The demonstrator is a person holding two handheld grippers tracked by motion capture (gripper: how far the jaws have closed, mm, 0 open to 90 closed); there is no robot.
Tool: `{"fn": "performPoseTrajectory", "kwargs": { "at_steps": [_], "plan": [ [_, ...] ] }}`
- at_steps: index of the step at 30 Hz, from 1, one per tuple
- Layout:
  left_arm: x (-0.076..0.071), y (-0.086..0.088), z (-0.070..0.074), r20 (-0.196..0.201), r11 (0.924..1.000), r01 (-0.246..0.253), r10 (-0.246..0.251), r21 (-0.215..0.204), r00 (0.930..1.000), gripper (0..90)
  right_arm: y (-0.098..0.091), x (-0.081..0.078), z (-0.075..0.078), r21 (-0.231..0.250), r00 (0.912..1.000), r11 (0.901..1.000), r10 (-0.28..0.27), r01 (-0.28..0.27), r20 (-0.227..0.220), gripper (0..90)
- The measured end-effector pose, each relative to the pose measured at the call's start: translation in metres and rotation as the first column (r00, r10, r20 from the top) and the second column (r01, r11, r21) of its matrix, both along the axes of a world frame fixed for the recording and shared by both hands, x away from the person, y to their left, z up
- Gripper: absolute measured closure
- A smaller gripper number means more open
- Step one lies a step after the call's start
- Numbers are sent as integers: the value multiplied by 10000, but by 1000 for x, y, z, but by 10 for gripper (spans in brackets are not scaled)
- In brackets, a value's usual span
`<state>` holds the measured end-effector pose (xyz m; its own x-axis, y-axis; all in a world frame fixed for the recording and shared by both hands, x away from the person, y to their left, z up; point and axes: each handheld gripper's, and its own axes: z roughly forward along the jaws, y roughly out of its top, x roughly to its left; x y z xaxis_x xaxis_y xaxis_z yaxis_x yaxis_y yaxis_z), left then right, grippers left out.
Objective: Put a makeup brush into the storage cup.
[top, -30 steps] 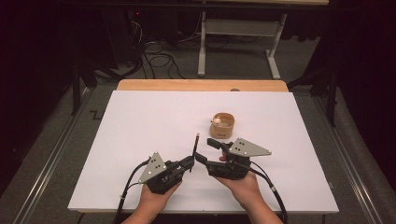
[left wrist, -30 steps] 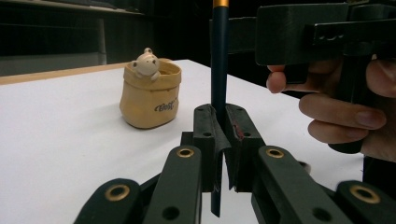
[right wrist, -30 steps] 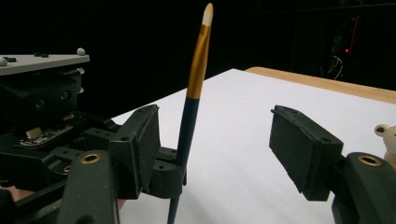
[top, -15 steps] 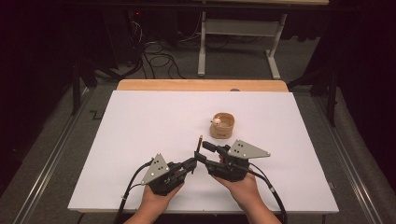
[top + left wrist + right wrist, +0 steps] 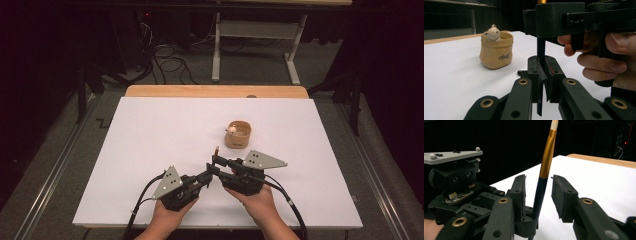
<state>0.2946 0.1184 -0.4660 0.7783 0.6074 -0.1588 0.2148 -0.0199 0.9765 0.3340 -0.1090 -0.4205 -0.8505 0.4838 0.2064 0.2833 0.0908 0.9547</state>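
Shifted lower and nearer the table's front edge since a second ago — pencil (image 5: 216,152), tilted earlier, now close to upright between the two grippers. Clamped shut on the dark lower shaft of that pencil: left gripper (image 5: 543,75), pads pressed to either side, tip poking out below. Parted around the same shaft and clear of it on both sides: right gripper (image 5: 539,192), gold band and pale end rising above its jaws. Held low over the white table (image 5: 150,130), near its front edge, tips meeting at the pencil. Just beyond them, apart from both: small tan pot (image 5: 238,134) with a bear figure on its rim — upright, lettering on the side.
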Motion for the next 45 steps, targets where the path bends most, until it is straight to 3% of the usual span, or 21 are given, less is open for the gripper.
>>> {"fn": "performPoseTrajectory", "kwargs": {
  "at_steps": [8, 29, 45],
  "plan": [
    [-1, 1, 0, 52, 10000, -42, 42, -4, 10000, 838, -1, -1, 0, 269, 9999, 9996, -4, 9, -161, 716],
    [-1, 0, 0, 45, 9999, -141, 141, 48, 9999, 839, -2, 1, -2, 367, 9993, 9993, 123, -110, -344, 834],
    [0, 0, 0, -50, 9999, -115, 116, 89, 9999, 836, -1, 0, -3, 266, 9996, 9996, 75, -68, -270, 844]
  ]
}}
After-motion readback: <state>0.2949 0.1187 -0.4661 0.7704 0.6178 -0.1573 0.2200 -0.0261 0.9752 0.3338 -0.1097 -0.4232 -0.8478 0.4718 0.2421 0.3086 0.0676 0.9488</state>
